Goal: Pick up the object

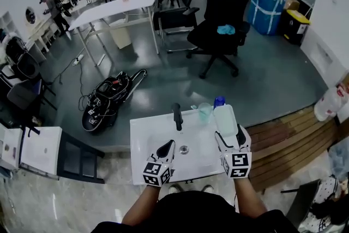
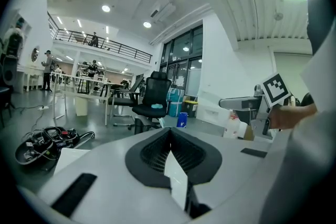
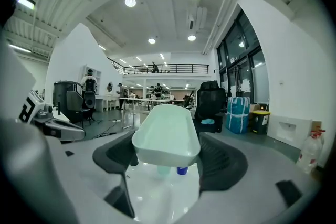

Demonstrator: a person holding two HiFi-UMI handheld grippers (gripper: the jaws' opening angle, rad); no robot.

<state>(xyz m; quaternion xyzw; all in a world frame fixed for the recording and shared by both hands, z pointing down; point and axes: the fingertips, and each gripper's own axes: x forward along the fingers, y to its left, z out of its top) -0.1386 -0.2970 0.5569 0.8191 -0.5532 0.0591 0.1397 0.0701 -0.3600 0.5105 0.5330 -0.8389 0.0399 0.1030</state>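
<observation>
The right tool, in the head view, is clamped on one end of a pale mint tub at the far right corner of the white washbasin, beside a clear cup and a blue-capped bottle. The left tool hangs over the near middle, close to the drain.

In the left gripper view, the left tool has its jaws pressed together with nothing between them.

In the right gripper view, the right tool has both pads against the tub, which points outward and seems clear of the basin. The tub looks light, smooth and thin-walled (likely plastic), so it may flex or slip. A hold across its narrow width, nearer mid-length, should sit steadier.
</observation>
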